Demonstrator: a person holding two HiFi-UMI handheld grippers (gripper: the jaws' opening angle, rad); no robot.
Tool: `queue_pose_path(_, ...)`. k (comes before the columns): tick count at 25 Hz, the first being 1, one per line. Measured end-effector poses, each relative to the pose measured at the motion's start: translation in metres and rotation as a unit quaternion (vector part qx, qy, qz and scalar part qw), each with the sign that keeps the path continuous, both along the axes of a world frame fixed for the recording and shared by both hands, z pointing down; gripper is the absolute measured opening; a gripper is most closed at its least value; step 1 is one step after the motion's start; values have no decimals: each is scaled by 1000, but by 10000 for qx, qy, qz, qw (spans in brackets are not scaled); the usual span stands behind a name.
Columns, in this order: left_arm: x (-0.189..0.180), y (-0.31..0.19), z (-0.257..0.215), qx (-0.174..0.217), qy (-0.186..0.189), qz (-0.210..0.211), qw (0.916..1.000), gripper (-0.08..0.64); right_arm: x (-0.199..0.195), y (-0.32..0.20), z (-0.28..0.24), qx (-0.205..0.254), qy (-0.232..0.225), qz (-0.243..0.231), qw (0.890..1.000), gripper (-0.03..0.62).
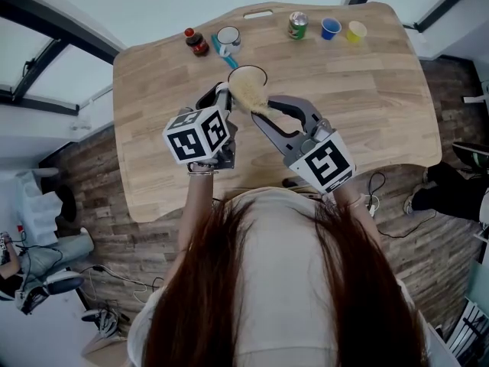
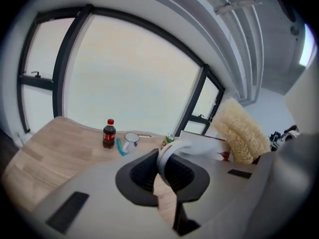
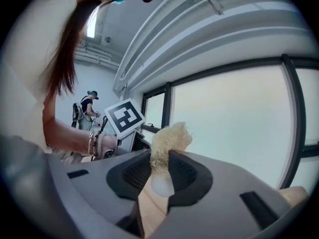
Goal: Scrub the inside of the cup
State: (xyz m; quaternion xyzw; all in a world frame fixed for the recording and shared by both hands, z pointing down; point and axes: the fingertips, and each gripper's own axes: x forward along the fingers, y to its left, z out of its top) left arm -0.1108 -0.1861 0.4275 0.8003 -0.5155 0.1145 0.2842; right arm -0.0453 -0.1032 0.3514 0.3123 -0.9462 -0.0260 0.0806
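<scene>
As the person bent over the desk (image 1: 367, 113), the left gripper (image 1: 220, 92) had its jaws clenched on the white cup (image 1: 247, 73). They pinched a curved white part, handle or rim, I couldn't tell which, and held the cup up clear of the wood. Just right of those jaws, the loofah scrubber (image 1: 249, 95) lay with its pale, fibrous head across the cup's mouth, seemingly dipping inside. Further right, the right gripper (image 1: 269, 115) had its jaws shut tight on the scrubber's lower end, the fuzzy head poking out beyond their tips. Well beyond both sets of jaws, a cola bottle (image 1: 197, 43), a mug (image 1: 228, 38), a can (image 1: 297, 25) and two small cups (image 1: 330, 28) stood along the far edge of the desk. To my eye the scrubbing was in hand, or only just starting. The next move would call for pushing the head deeper and twisting it round the inner wall. The left jaws would need to hold firm so the cup didn't spin or slip.
</scene>
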Motion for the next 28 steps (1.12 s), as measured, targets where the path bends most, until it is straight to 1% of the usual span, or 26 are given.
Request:
queue_pose_path(2,2,1,1,-97,252,-26,9996,25,-1,0,0,157,92,60,9998,109)
queue_pose_path(6,4,3,3,-279,611,-72,9977,25,-3,-1,-1,437,297,86,9986,109)
queue_pose_path(10,7,1,-5,-337,887,-86,9954,25,-5,-2,-3,718,517,135,9960,109)
queue_pose_path(14,11,2,-3,-476,1261,-98,9908,25,-5,-1,-2,933,751,224,9925,109)
queue_pose_path(18,14,2,-2,-613,1610,-118,9850,25,-10,2,3,1165,1087,218,9870,109)
queue_pose_path(22,17,2,-1,-687,1793,-139,9813,25,-12,4,8,1262,1266,204,9837,109)
queue_pose_path(25,18,2,-1,-710,1926,-165,9786,25,-16,7,14,1360,1480,135,9795,109)
queue_pose_path(28,17,1,-3,-691,1981,-187,9776,25,-18,7,17,1364,1510,134,9790,109)
